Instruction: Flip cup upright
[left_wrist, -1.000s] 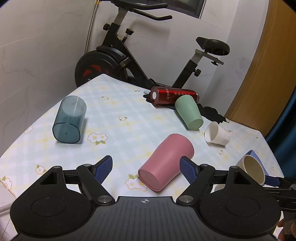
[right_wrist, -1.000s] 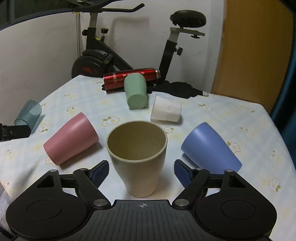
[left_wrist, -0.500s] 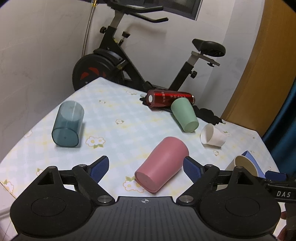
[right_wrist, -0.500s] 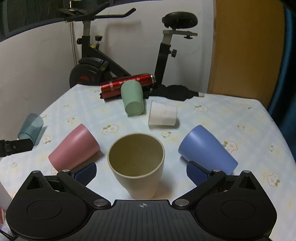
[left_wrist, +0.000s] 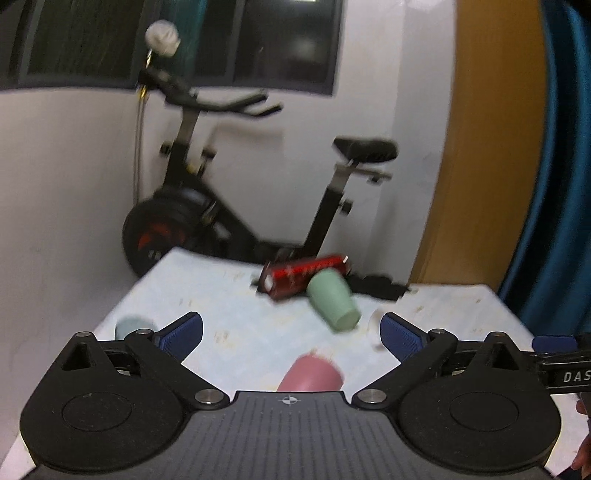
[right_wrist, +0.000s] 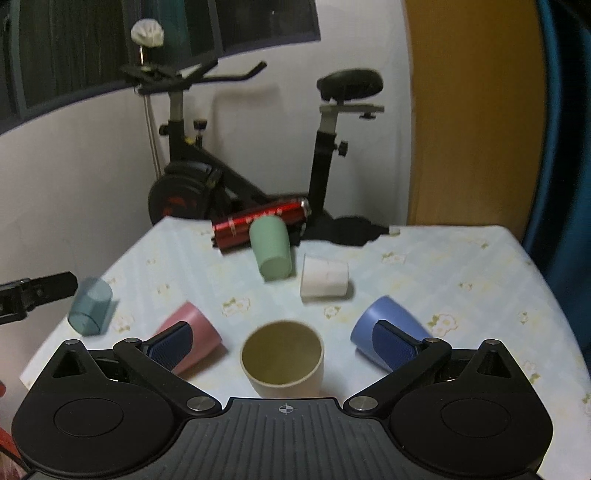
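White walls, a dark window and a black exercise bike (right_wrist: 229, 177) stand behind the table (right_wrist: 424, 266), which carries a pale floral cloth. From my remote station, the right wrist view gives the layout. My right gripper (right_wrist: 283, 343) has its tongs released and spread wide, grasping nothing. The beige cup (right_wrist: 282, 363) stands upright, mouth up, between and just beyond the blue pads. At 10 o'clock from it lies the pink cup (right_wrist: 201, 332) on its side; at 2 o'clock, the blue cup (right_wrist: 391, 325), also tipped over. At 12 o'clock the white cup (right_wrist: 324, 276) and green cup (right_wrist: 272, 248) lie on their sides, the green one against a red bottle (right_wrist: 258, 221). A teal cup (right_wrist: 89, 306) lies at 9 o'clock. My left gripper (left_wrist: 291, 334) — blurred view — is likewise released and empty, with the pink cup (left_wrist: 310, 374) low between its pads and the green cup (left_wrist: 332, 301) farther off.
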